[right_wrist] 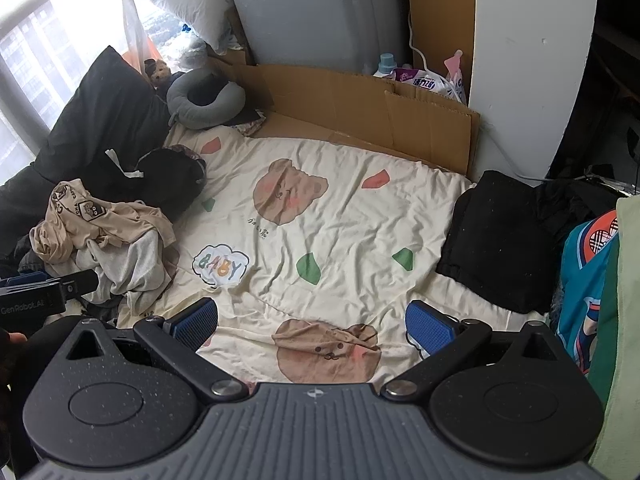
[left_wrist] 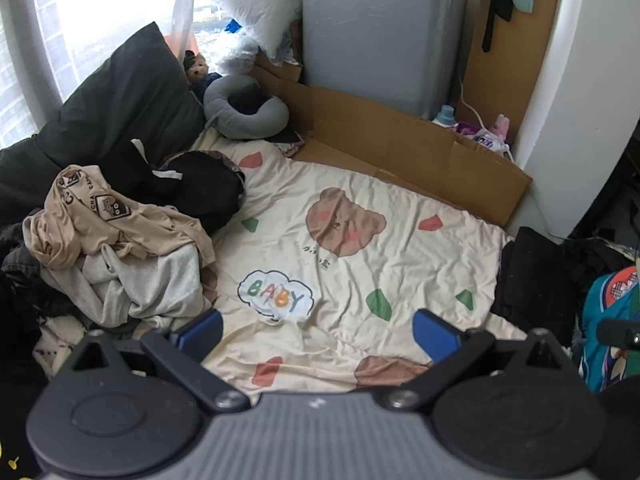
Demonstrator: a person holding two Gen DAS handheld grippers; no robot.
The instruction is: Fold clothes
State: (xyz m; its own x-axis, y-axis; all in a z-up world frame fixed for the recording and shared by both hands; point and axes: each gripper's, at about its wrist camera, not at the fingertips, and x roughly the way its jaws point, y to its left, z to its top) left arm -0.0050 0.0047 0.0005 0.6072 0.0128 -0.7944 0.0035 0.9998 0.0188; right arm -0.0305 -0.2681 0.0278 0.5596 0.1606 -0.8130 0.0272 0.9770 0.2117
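Observation:
A heap of unfolded clothes lies on the bed's left side: a tan printed shirt [left_wrist: 100,220] [right_wrist: 88,216] on top, a pale grey garment [left_wrist: 156,280] [right_wrist: 132,268] under it, and black clothing [left_wrist: 192,188] behind. A folded black garment [right_wrist: 496,240] [left_wrist: 532,280] rests at the bed's right edge. My left gripper [left_wrist: 318,332] hovers open over the cream bear-print sheet [left_wrist: 360,264], holding nothing. My right gripper [right_wrist: 312,324] is open too, above the same sheet [right_wrist: 340,216], empty. The left gripper's tip [right_wrist: 44,286] shows at the left edge of the right wrist view.
A black pillow [left_wrist: 120,100] and a grey neck pillow [left_wrist: 244,108] lie at the head of the bed. Cardboard [left_wrist: 400,144] lines the far side before a grey appliance [left_wrist: 380,32]. Colourful teal fabric [right_wrist: 588,288] hangs at the right.

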